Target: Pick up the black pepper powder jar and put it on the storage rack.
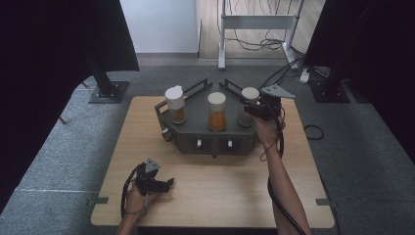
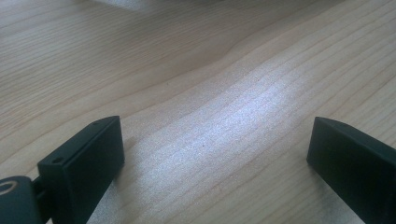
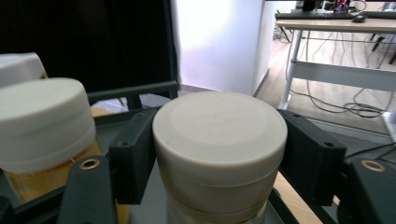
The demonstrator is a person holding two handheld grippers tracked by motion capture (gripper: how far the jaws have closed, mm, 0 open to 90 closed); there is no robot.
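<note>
A dark grey tray at the table's far side holds three white-lidded jars: a left jar, a middle jar with orange contents, and a right jar. My right gripper reaches in from the right, its jaws on either side of the right jar's lid, the pads touching its rim. The middle jar stands just beside it. My left gripper rests near the table's front left, open over bare wood, with nothing between its jaws.
The wooden table has free room in front of the tray. The tray has raised rails at the back and small knobs on its front face. Cables trail from both grippers. A metal stand is on the floor behind.
</note>
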